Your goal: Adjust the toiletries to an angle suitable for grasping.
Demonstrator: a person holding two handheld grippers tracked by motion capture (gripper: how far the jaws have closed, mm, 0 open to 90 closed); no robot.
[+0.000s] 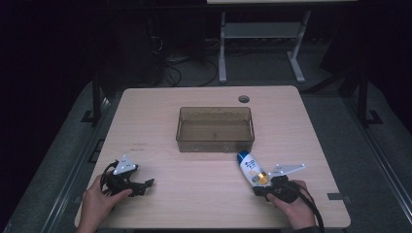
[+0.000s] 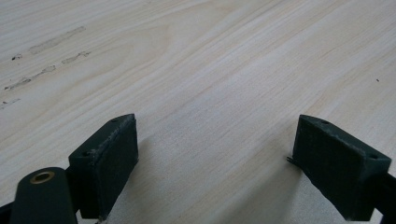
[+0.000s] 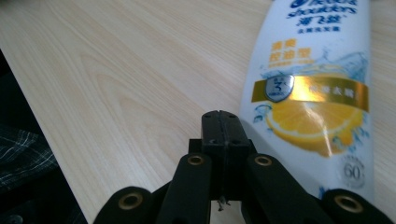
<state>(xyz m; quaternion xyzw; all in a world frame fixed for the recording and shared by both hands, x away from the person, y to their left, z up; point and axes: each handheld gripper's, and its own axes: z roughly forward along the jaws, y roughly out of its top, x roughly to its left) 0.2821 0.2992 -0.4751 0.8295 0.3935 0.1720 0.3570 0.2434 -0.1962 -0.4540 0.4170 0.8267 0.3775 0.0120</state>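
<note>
A white shampoo bottle (image 1: 250,168) with a blue cap and a yellow lemon label lies on the wooden table (image 1: 194,194), cap toward a brown see-through bin (image 1: 214,144). My right gripper (image 1: 261,190) sits at the bottle's base end. In the right gripper view its jaws (image 3: 220,122) are pressed together with nothing between them, and the bottle (image 3: 313,84) lies just beside them on the right. At the table's front left my left gripper (image 1: 144,185) rests low. Its jaws (image 2: 215,158) stand wide apart over bare wood.
The bin stands mid-table and looks empty. Behind it is a round cable hole (image 1: 244,99) near the far edge. Beyond the table a white desk frame (image 1: 262,34) and cables stand on the dark floor.
</note>
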